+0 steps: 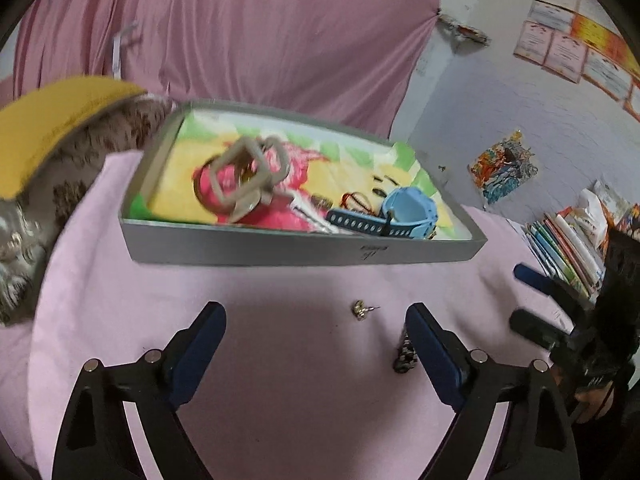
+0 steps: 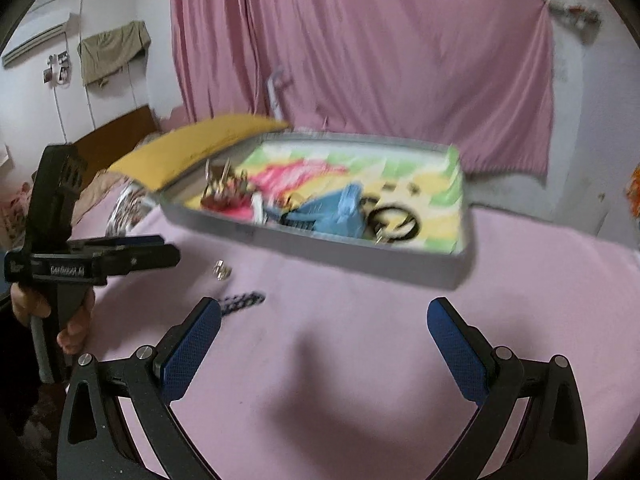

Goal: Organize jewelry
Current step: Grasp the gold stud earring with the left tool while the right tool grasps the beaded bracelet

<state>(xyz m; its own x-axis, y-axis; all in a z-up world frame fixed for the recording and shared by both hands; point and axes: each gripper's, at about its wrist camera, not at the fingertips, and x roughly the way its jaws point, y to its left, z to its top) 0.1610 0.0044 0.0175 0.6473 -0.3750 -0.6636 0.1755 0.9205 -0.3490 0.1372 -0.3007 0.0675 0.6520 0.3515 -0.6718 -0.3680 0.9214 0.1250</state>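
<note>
The jewelry sits mostly inside a shallow grey box (image 1: pixel 304 246) on the pink sheet (image 1: pixel 280 360), and two pieces lie loose on the sheet in front of it. Behind it all hangs a big pink curtain (image 1: pixel 240 32), filling the back of both views, and a yellow cushion (image 1: pixel 52 120) pokes in beside the box's far left corner. The box is lined with a bright cartoon-print paper (image 1: pixel 184 184). In the box, on the left, there is a beige hair clip (image 1: pixel 248 176) on top of a bangle, blurred here; to the right a blue watch (image 1: pixel 400 212) with its perforated strap, and from the right wrist view a black ring-shaped piece (image 2: pixel 394 220) near the box's right end.

Down on the sheet, the left gripper (image 1: pixel 316 336) hangs just above the fabric, fingers spread wide with nothing pinched. A small silver earring (image 1: pixel 362 309) lies between its fingertips, apart from both. A dark beaded chain (image 1: pixel 405 354) lies right beside its right finger; contact cannot be told. The right gripper (image 2: pixel 324 332) is spread wide too, holding nothing, over bare sheet. A hand (image 2: pixel 74 324) grips the left gripper's handle at the edge of the right wrist view.
</note>
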